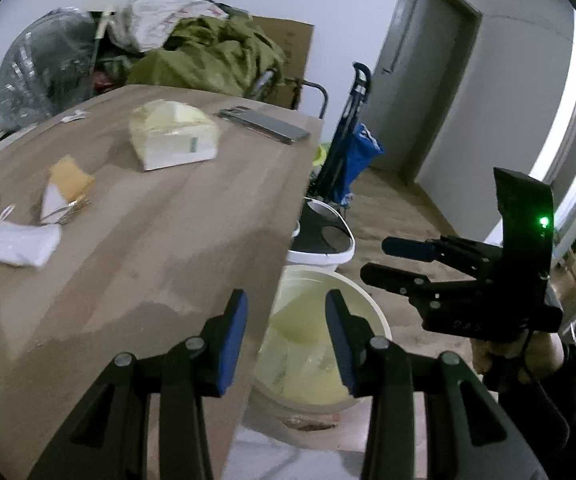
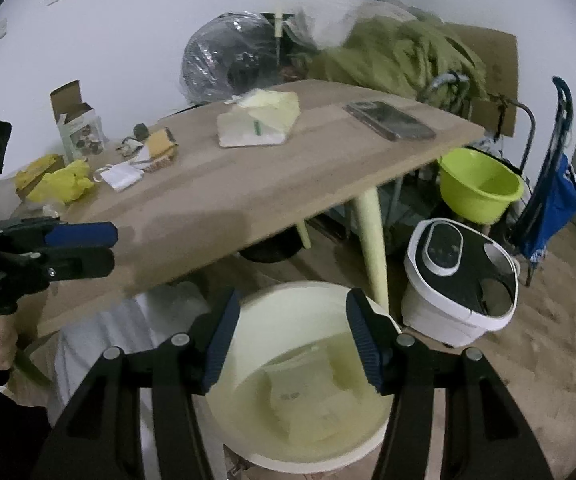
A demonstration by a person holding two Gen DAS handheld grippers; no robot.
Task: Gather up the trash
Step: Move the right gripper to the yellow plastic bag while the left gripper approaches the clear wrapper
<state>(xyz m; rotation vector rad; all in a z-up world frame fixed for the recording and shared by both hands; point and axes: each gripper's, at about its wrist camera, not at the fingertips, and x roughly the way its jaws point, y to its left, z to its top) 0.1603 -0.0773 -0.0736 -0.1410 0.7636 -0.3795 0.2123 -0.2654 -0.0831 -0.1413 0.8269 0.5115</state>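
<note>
A cream bucket [image 2: 248, 432] stands on the floor by the table's near corner, with a pale wrapper [image 2: 307, 396] lying inside; it also shows in the left wrist view [image 1: 371, 312]. My right gripper [image 2: 291, 340] is open and empty above the bucket. My left gripper [image 1: 286, 340] is open and empty over the table edge, next to the bucket. On the wooden table [image 1: 148, 248] lie a white face mask [image 1: 24, 242], a yellow and white wrapper [image 1: 68, 194] and a pale plastic bag [image 1: 174, 134]. Crumpled yellow trash [image 2: 62, 184] lies at the table's far left.
A phone [image 1: 264, 124] lies at the table's far corner. A small open carton [image 2: 78, 126] stands by the wall. On the floor are a white and black appliance [image 2: 459, 280], a green basin [image 2: 479, 188] and a blue trolley bag [image 2: 551, 204]. Green cloth [image 1: 208, 56] is piled behind.
</note>
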